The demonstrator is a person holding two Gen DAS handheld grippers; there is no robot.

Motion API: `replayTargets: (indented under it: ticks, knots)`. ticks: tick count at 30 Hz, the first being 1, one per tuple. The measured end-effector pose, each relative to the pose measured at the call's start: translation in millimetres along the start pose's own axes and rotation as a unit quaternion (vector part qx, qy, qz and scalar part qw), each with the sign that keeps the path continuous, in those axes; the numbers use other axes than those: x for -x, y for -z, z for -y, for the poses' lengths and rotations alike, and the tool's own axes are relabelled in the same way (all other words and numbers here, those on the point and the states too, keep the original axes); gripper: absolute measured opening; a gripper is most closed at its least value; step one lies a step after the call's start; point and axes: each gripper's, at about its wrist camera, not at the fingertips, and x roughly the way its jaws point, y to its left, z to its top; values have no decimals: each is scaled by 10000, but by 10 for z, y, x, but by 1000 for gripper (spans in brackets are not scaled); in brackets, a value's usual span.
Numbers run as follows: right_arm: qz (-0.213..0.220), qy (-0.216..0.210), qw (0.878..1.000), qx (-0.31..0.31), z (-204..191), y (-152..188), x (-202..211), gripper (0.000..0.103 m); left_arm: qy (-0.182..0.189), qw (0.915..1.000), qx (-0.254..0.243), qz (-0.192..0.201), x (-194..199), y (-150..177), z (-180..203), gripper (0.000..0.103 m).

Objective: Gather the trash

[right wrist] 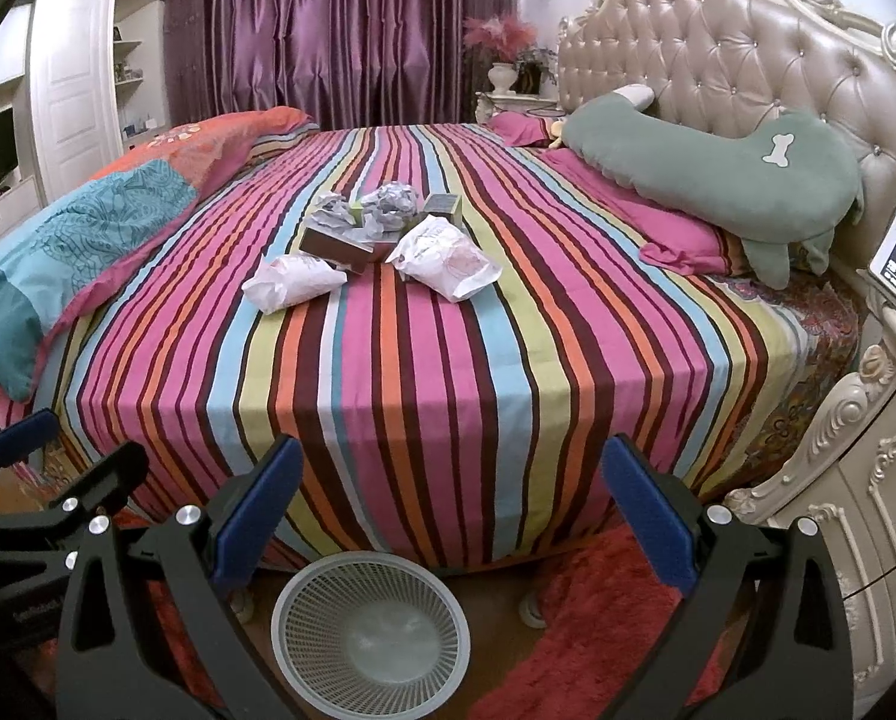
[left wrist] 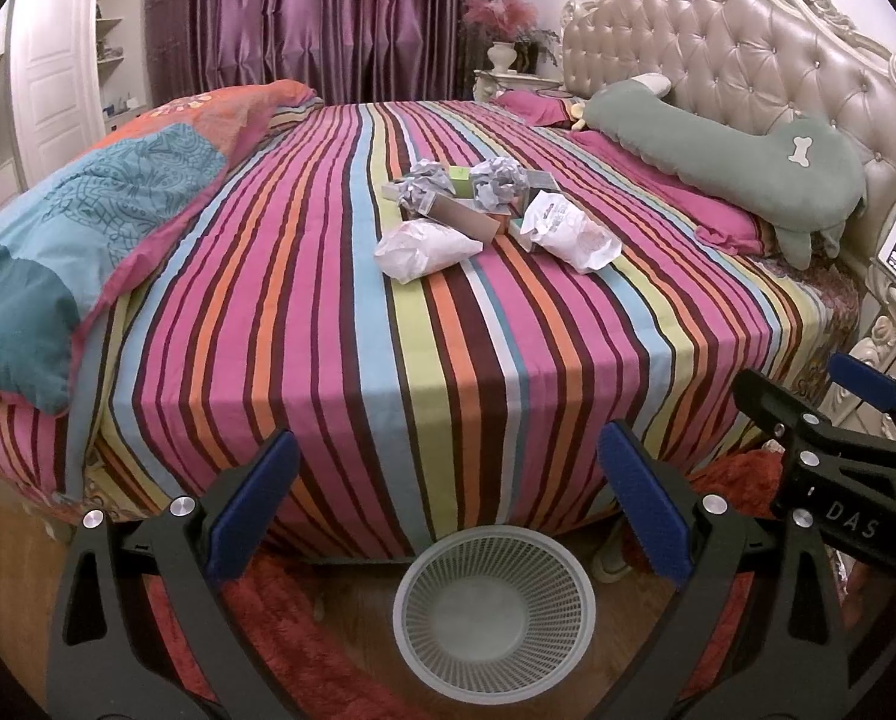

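Note:
A pile of trash lies mid-bed on the striped sheet (left wrist: 327, 324): two crumpled white bags (left wrist: 426, 247) (left wrist: 571, 228), crumpled grey paper balls (left wrist: 496, 181), and small cardboard boxes (left wrist: 466, 217). The pile also shows in the right wrist view, with its bags (right wrist: 294, 282) (right wrist: 444, 258) and boxes (right wrist: 336, 243). A white mesh wastebasket (left wrist: 494, 603) (right wrist: 369, 630) stands empty on the floor at the bed's near edge. My left gripper (left wrist: 448, 501) is open and empty above the basket. My right gripper (right wrist: 451, 504) is open and empty, and it shows at the right of the left wrist view (left wrist: 808, 408).
A blue and orange duvet (left wrist: 87, 210) lies on the bed's left side. A green dog-shaped pillow (left wrist: 736, 162) leans on the tufted headboard (left wrist: 748, 42). An ornate nightstand (right wrist: 856, 480) stands at right, a red rug (right wrist: 598, 618) on the floor.

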Motion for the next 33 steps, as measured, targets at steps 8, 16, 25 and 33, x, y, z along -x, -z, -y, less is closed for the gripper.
replayTargets:
  ticks: [8,16,25,33]
  knots:
    - [-40,-11,10000,0,-16,19,-1,96,-8,10000,6,13,7,-2,-3,97]
    - [-28,0,10000,-1,-10,21,8,96,-6,10000,5,22,10,-3,-5,97]
    - [-43,-31,10000,-7,-6,25,16,95,-45,9999,-52,106,80,-46,61,97]
    - [-81,-52,9999,-44,7,26,12,95,-41,9999,-77,103,88,-48,89,97]
